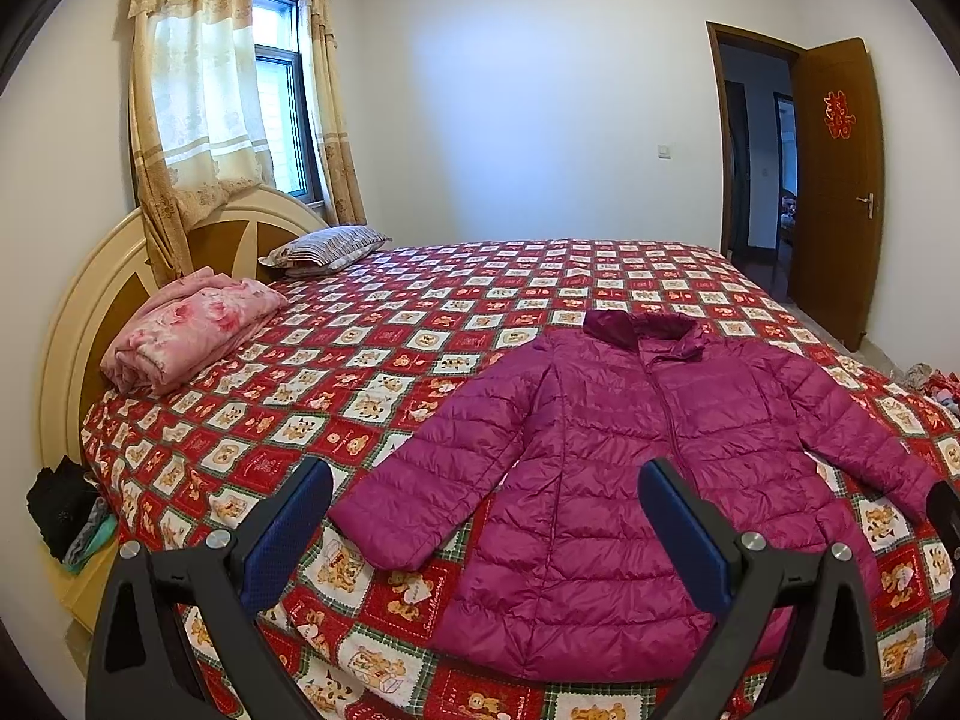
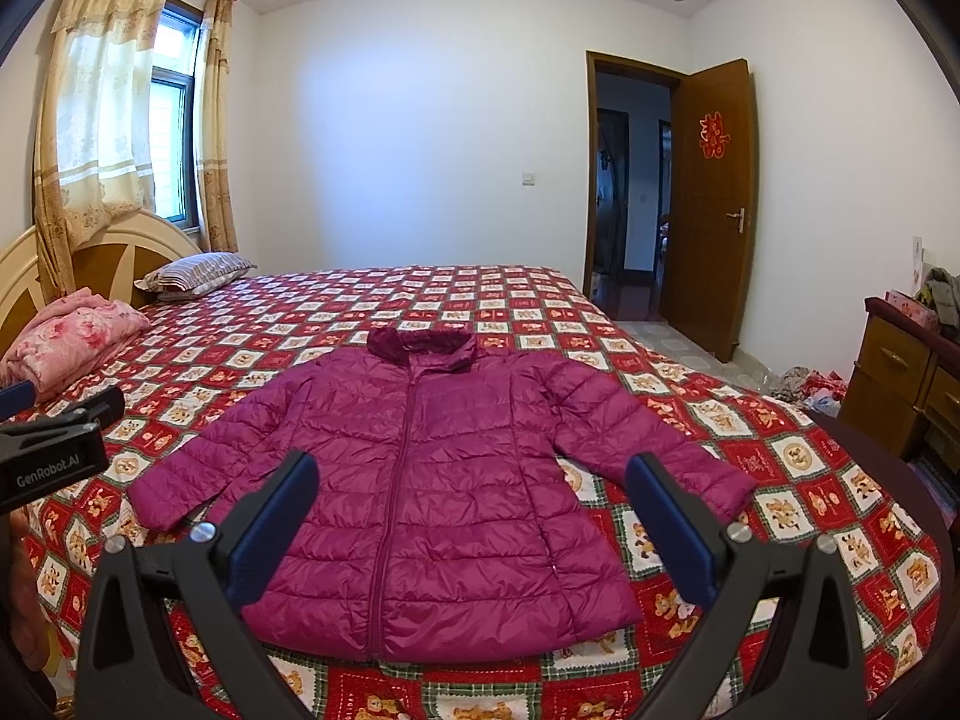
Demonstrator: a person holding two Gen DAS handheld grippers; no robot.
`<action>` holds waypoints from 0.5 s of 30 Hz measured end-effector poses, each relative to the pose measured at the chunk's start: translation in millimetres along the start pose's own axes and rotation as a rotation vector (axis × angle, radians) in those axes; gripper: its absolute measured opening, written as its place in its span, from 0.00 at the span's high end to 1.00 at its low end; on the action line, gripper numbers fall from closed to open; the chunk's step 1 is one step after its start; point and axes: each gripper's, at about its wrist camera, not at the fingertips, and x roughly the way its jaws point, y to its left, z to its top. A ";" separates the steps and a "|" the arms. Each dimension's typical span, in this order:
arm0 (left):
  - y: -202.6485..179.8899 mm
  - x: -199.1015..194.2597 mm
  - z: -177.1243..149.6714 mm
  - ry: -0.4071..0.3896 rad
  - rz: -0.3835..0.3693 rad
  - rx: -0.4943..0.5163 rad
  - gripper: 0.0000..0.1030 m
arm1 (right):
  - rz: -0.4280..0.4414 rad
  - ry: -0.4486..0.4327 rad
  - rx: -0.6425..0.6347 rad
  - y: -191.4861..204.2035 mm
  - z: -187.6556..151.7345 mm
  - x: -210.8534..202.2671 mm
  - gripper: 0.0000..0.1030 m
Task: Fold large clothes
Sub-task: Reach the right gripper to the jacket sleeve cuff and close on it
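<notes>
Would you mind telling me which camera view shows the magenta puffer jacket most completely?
The right wrist view: the jacket lies centred, both sleeves, collar and hem visible. The left wrist view shows it off to the right, its hem partly behind a gripper finger.

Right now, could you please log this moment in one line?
jacket: flat, unfolded, zipped | left gripper: open, empty | right gripper: open, empty

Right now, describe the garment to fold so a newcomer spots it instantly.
On the red bear-print bedspread, at the near edge, lies a magenta puffer jacket, spread flat, zipped, sleeves out. Unlike the folded pink floral blanket by the headboard, it is quilted and unfolded.
</notes>
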 end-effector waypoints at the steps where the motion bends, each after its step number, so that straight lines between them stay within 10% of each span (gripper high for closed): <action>1: -1.8 2.9 -0.7 0.003 0.001 0.004 0.01 | 0.000 0.003 0.001 -0.2 -0.7 2.0 0.00; 15: -29.2 110.9 -23.4 0.124 -0.006 0.071 0.01 | -0.237 0.203 0.146 -109.1 -46.3 103.1 0.00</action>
